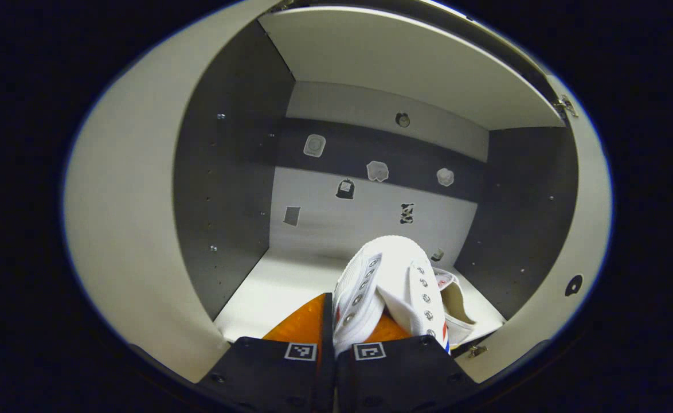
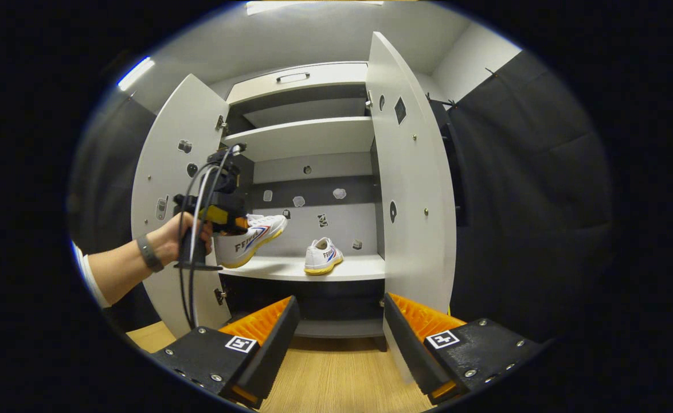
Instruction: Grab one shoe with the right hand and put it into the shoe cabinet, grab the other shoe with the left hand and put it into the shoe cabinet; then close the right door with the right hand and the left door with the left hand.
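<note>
In the left gripper view, my left gripper (image 1: 342, 328) is shut on a white shoe (image 1: 388, 269), toe pointing into the shoe cabinet's compartment just above its shelf (image 1: 273, 287). The other white shoe (image 1: 458, 304) sits on that shelf to the right, partly hidden behind the held one. The right gripper view has a hand holding the left gripper (image 2: 213, 215) with the shoe (image 2: 251, 235) at the shelf's left end. The second shoe (image 2: 323, 257) rests mid-shelf. My right gripper (image 2: 339, 338) is open, back from the cabinet, low over the floor.
Both cabinet doors stand open: the left door (image 2: 167, 172) behind the hand, the right door (image 2: 411, 189) swung out towards my right gripper. More shelves (image 2: 308, 135) lie above. A wooden floor (image 2: 336, 378) runs below, with a dark cloth wall (image 2: 531, 189) to the right.
</note>
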The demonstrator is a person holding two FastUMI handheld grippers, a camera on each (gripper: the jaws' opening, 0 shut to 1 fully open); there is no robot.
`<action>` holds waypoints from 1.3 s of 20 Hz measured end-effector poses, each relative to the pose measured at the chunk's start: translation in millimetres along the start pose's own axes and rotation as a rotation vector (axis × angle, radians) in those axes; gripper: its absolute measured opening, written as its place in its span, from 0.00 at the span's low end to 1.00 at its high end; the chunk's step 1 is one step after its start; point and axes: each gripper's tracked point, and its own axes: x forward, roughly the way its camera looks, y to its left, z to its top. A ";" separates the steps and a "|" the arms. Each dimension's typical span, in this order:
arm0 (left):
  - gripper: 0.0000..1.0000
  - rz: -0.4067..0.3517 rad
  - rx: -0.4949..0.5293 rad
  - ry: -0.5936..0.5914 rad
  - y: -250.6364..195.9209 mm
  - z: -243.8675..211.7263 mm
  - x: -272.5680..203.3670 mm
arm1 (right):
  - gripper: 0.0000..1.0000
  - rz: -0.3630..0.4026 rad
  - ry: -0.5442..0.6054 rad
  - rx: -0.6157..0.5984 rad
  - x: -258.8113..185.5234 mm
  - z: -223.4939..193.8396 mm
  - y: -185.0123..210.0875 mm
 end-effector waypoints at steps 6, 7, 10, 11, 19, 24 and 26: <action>0.10 0.131 0.073 0.191 0.1 -34.7 36.3 | 0.92 -0.032 0.018 -0.009 -2.9 -8.9 -3.8; 0.09 0.141 0.059 0.216 0.3 -40.8 33.7 | 0.92 -0.034 0.023 -0.011 -3.7 -10.2 -4.4; 0.10 0.133 0.038 0.217 2.8 -42.6 38.4 | 0.92 -0.045 0.024 -0.023 -3.7 -12.4 -9.0; 0.10 0.128 0.040 0.224 3.7 -45.5 41.1 | 0.92 -0.047 0.025 -0.021 -3.7 -13.6 -9.5; 0.53 0.073 0.014 0.209 -4.2 -35.8 26.8 | 0.92 -0.021 0.026 -0.009 4.3 -15.3 -1.9; 0.77 0.083 0.039 0.193 5.4 -29.9 9.9 | 0.92 -0.008 0.020 -0.003 4.9 -12.3 0.1; 0.86 0.061 0.019 0.188 3.5 -28.9 0.0 | 0.92 -0.002 0.017 -0.005 4.3 -11.3 1.2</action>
